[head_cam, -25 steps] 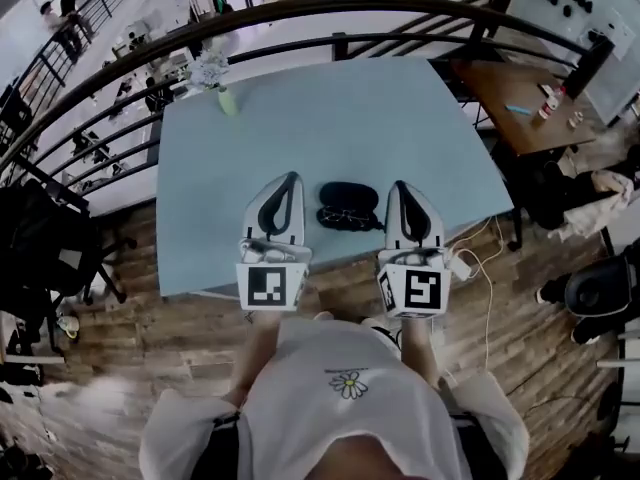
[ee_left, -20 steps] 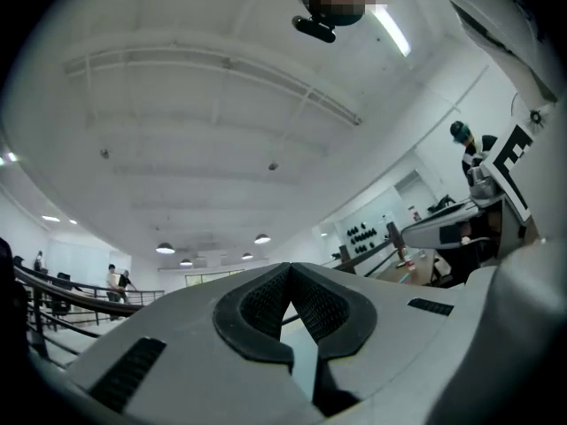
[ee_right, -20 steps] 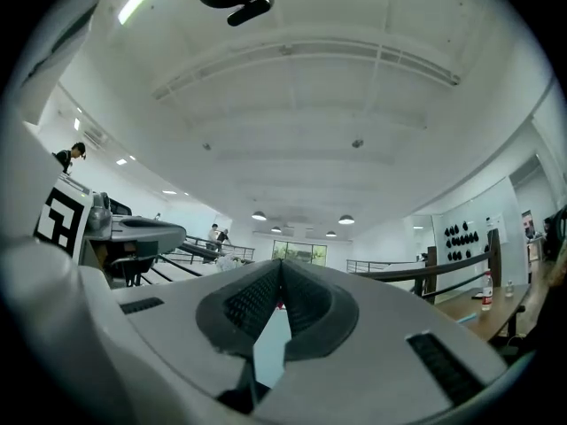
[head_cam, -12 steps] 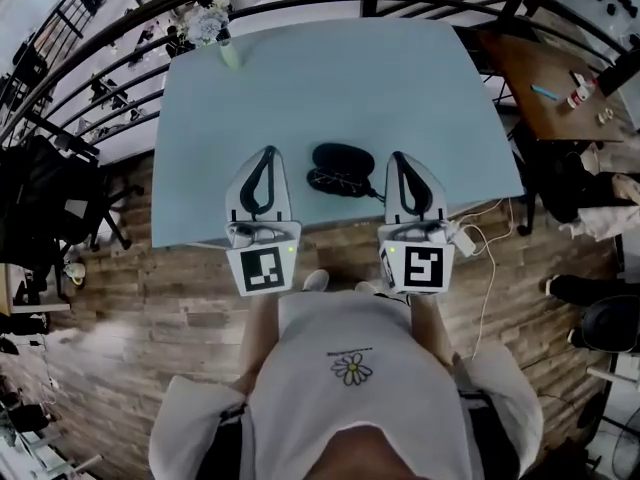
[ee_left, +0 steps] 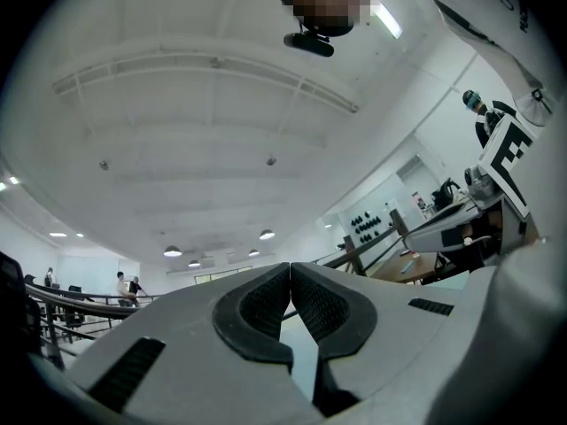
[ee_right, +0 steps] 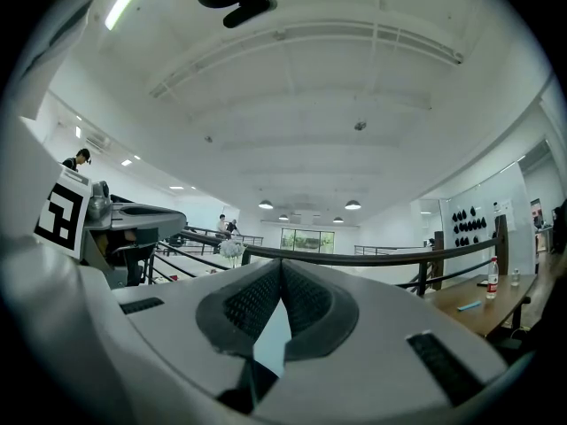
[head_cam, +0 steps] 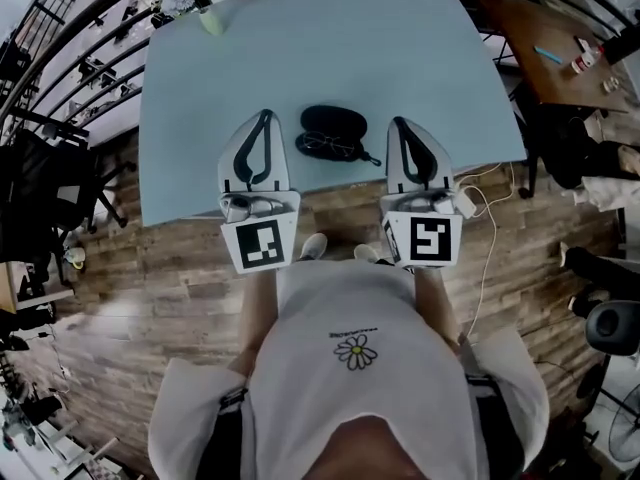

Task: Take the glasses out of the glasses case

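Left gripper (head_cam: 264, 118) at 9 o'clock and right gripper (head_cam: 401, 125) at 3 o'clock of the glasses case (head_cam: 334, 121) both have closed, empty jaws. The glasses (head_cam: 330, 147) lie at its 6 o'clock.

Black oval glasses case (head_cam: 335, 120) lies near the table's (head_cam: 300, 58) front edge, thin-framed glasses (head_cam: 328, 147) at its near side.

I see an open-plan office on an upper level: a curved railing (ee_right: 372, 257), a blue table (head_cam: 330, 58), a wooden desk (head_cam: 525, 28), round ceiling lights (ee_right: 353, 204) and distant workstations below.
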A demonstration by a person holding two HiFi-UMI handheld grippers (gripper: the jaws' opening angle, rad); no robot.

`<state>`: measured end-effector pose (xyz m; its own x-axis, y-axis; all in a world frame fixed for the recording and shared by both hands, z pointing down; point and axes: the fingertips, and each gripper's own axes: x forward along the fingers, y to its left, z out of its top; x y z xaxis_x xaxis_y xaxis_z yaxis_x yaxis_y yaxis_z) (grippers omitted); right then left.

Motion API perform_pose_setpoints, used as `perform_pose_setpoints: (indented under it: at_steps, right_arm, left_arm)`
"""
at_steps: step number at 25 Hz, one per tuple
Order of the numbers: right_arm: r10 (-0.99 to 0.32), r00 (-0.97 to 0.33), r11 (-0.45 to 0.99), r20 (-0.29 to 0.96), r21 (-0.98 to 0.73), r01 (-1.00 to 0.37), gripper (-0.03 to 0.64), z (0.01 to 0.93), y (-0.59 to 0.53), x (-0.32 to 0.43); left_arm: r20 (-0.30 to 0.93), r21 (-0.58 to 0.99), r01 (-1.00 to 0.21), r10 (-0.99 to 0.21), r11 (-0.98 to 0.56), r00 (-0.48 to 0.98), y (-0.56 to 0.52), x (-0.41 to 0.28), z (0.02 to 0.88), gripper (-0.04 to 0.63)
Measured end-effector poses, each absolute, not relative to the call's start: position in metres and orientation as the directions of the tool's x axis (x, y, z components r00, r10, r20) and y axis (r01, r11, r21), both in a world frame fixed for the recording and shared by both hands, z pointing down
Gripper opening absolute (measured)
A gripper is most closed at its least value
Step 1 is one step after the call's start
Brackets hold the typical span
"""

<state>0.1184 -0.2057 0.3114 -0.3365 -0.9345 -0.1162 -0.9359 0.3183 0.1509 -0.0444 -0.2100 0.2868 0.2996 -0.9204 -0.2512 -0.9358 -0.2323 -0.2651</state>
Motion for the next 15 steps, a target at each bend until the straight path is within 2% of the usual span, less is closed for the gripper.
perform_pose_setpoints:
  at_steps: [5,9,15]
  right_arm:
    - [-0.941,-0.329,0.315,-0.08,0.145,-0.938,0.009,0.32,-0.207,0.118]
    - [-0.946,-0.322,0.314,-0.044,0.125,-0.941,0.009,0.33,-0.204,0.119]
    - [-0.954,-0.299,0.298,0.006,0.104,-0.949,0.009,0.345,-0.193,0.125]
  left_arm:
    - [-0.136,-0.452,-0.836,-0.902,-0.312,0.41,-0.226,-0.028,0.294,0.018]
    - [-0.098,-0.525,-0.754,-0.852,-0.395,0.515,-0.243,-0.008,0.286,0.018]
    - [0.149,-0.625,-0.544,-0.769,-0.56,0.621,-0.253,0.018,0.34,0.081]
